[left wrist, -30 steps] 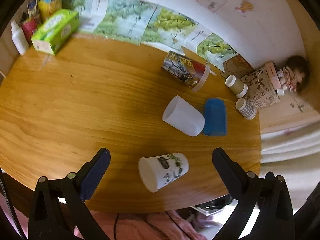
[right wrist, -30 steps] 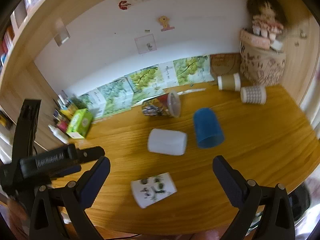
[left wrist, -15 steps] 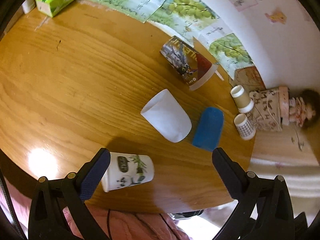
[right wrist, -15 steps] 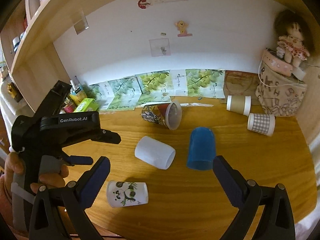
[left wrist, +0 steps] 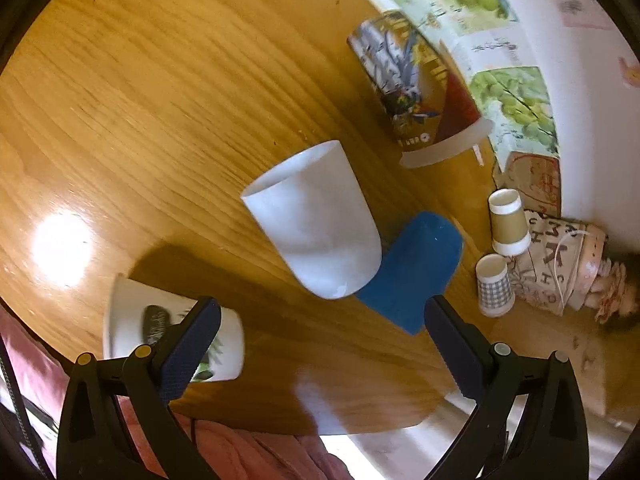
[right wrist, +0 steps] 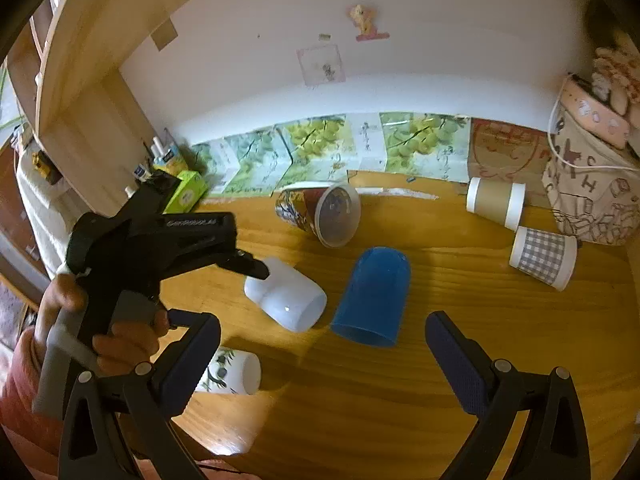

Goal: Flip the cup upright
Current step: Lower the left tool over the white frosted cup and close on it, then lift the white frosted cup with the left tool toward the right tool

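Observation:
Several cups lie on their sides on a wooden table [left wrist: 120,100]. A plain white cup [left wrist: 316,220] [right wrist: 286,298] lies at the centre, next to a blue cup [left wrist: 412,268] [right wrist: 374,296]. A white cup with a plant print [left wrist: 136,320] [right wrist: 232,374] lies near the table's front edge, partly behind my left finger. My left gripper [left wrist: 320,340] is open and empty, hovering above the white and blue cups. My right gripper [right wrist: 322,354] is open and empty, near the front edge. The left gripper's body [right wrist: 160,240] shows in the right wrist view, held by a hand.
A large printed cup [left wrist: 412,88] [right wrist: 320,216] lies near the wall. A tan cup [right wrist: 496,200] and a checked cup [right wrist: 544,256] lie at the right by a fabric bag [right wrist: 588,184]. A green box [right wrist: 186,192] stands at the back left.
My left gripper has moved forward and lower over the table, so the white and blue cups look larger. The printed white cup has slid to the lower left of its view.

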Demonstrator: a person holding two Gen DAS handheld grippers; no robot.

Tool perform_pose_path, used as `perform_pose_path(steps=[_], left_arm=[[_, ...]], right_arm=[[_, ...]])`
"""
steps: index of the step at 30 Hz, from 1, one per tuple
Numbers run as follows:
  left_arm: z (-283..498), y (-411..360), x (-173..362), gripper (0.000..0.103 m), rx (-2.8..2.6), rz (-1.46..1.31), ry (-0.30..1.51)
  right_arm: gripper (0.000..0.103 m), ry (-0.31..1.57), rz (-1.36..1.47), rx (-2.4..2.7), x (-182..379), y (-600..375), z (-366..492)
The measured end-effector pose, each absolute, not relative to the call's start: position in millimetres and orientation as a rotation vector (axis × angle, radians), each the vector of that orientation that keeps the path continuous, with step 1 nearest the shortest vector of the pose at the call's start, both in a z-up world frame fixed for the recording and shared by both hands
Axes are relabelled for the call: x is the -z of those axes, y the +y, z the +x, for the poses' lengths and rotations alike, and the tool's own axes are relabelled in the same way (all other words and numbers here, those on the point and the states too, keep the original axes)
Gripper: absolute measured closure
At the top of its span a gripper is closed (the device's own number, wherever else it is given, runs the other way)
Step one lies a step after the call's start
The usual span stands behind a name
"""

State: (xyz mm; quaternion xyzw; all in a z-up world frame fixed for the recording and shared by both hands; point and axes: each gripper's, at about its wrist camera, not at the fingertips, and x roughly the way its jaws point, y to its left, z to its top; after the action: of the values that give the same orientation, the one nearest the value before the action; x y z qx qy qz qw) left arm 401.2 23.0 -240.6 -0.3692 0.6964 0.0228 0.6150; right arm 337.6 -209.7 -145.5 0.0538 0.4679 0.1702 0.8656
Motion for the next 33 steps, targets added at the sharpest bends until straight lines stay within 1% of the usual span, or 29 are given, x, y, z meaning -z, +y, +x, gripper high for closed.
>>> perform_pose_path(steps=[13, 18, 20, 21, 23, 33], left_arm=[[425.9, 19.4, 273.0, 0.002, -0.176, -0.876, 1.654], [430.7, 20.4, 280.1, 0.008, -0.192, -0.872, 1.673], [431.5, 22.1, 282.9, 0.014, -0.192, -0.881, 1.684], [432.0, 22.7, 283.7, 0.015, -0.19, -0.883, 1.689], [432.6, 23.3, 284.4, 0.023, -0.184, -0.886, 1.69], [434.4, 18.9, 283.6, 0.025, -0.151, -0.887, 1.689]], right_arm=[[0.0, 1.034, 0.037, -0.436, 165.6, -227.8, 364.7], [0.0, 1.049, 0.039, -0.449, 172.2, -230.5, 376.6], [0.0, 1.052, 0.041, -0.454, 174.7, -231.0, 381.1], [0.0, 1.053, 0.042, -0.456, 175.7, -231.3, 382.9], [0.0, 1.054, 0.04, -0.457, 178.0, -231.7, 386.1], [0.0, 1.057, 0.033, -0.456, 180.8, -232.3, 389.6]])
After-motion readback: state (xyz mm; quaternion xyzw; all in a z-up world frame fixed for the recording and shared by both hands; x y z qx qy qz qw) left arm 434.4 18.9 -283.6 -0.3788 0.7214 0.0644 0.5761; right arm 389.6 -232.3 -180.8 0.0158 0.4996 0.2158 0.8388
